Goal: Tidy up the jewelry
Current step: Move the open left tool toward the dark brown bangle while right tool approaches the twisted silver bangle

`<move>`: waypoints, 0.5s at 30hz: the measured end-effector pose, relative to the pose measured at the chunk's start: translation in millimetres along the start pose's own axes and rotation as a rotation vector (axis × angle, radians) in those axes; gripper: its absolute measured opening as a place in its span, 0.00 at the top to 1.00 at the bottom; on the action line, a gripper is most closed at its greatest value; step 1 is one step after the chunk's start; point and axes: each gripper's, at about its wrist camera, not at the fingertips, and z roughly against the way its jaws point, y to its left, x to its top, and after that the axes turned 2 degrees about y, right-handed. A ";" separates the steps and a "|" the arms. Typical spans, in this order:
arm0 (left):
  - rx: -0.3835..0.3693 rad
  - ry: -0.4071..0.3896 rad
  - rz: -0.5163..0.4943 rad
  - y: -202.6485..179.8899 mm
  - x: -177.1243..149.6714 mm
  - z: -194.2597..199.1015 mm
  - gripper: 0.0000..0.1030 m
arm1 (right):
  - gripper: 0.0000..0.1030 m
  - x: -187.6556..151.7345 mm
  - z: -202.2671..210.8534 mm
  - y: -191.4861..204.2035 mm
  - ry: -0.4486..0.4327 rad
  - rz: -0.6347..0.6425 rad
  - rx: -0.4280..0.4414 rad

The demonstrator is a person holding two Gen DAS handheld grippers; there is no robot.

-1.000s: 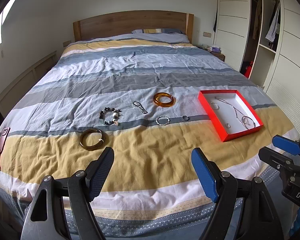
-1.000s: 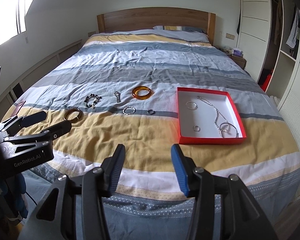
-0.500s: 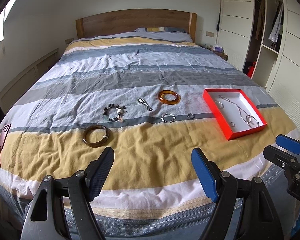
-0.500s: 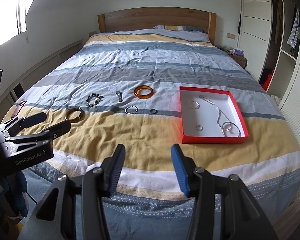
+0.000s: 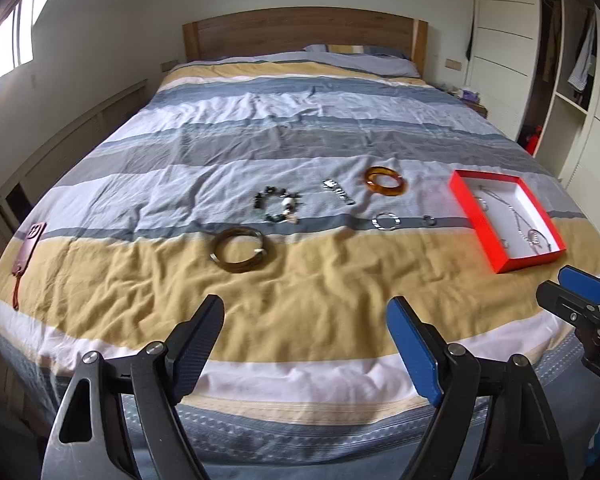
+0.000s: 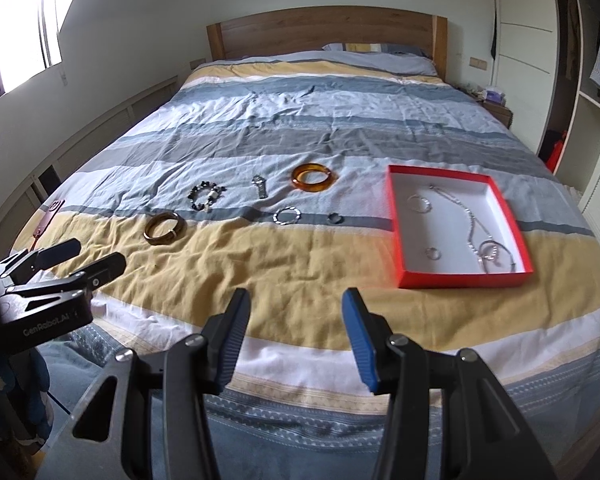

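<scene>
A red box with a white inside lies on the bed at the right and holds a silver necklace and small rings. On the striped duvet to its left lie an amber bangle, a watch, a bead bracelet, a brown bangle, a silver ring bracelet and a small dark ring. The brown bangle and the box also show in the left wrist view. My left gripper and right gripper are open, empty, above the bed's foot.
A brown phone case with a strap lies at the bed's left edge. A wooden headboard stands at the far end. White wardrobes and open shelves line the right wall. A nightstand sits by the headboard.
The left gripper's view has swung to the left, so the jewelry and box sit further right in it. The right gripper has edged slightly toward the bed. Both stay open.
</scene>
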 end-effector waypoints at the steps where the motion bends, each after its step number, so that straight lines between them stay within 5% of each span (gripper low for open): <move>1: 0.010 0.002 0.006 4.1 -1.2 -0.2 0.19 | 0.56 0.4 -3.5 1.9 0.004 0.001 0.006; 15: 0.044 0.035 0.094 45.7 -7.2 -17.0 0.14 | 0.56 4.8 -44.3 16.5 0.035 0.009 0.078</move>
